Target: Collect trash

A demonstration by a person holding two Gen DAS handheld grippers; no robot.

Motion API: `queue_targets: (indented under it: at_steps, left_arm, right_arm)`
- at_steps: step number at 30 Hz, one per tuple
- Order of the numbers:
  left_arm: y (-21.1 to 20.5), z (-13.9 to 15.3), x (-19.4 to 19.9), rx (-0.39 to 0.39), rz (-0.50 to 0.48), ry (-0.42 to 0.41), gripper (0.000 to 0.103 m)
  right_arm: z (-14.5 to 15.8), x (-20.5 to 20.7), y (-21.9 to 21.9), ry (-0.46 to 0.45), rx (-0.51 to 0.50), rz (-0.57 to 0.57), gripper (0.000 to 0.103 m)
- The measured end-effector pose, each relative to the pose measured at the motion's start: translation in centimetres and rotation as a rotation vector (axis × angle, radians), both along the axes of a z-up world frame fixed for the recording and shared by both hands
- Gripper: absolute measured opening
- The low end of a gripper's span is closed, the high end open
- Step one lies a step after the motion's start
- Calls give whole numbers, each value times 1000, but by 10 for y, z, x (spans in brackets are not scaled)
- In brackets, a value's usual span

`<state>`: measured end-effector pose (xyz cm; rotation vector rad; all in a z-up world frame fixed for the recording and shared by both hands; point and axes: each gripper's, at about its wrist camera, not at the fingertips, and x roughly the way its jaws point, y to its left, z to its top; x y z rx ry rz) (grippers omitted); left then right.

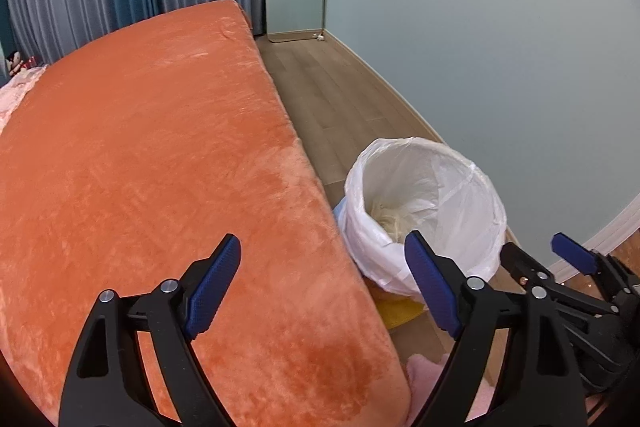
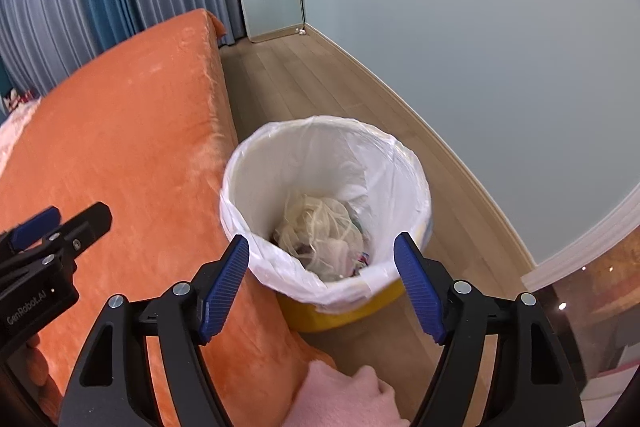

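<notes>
Both the left gripper and right gripper stand wide apart, holding nothing. In the lined bin lies light, soft, crumpled trash; the thin liner likely tears easily, so take it at its folded rim.

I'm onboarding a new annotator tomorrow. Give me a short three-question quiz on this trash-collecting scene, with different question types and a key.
1. True or false: the right hand-held gripper is holding a piece of trash.
2. Multiple choice: the bin under the white liner is A) yellow, B) green, C) black.
3. Short answer: what does the bin stand beside, on the camera's left?

Key
1. False; its jaws stand open with nothing between them, as do those of the left hand-held gripper.
2. A.
3. The bed with the orange cover; crumpled trash already lies in the bin.
</notes>
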<state>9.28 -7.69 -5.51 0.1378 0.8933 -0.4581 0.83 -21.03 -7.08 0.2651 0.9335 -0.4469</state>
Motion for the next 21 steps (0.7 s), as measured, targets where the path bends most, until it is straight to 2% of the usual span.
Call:
queue_targets:
  at_steps: [1, 8, 21]
  left_arm:
    - [1, -1, -2, 8, 7, -9, 87]
    - [2, -5, -15, 42, 19, -15, 90]
    - [7, -6, -37, 61, 43, -19, 92]
  right_arm:
    - [0, -3, 1, 3, -6, 1, 72]
    - [7, -17, 4, 9, -16, 8, 74]
    - [8, -39, 8, -4, -19, 8, 84]
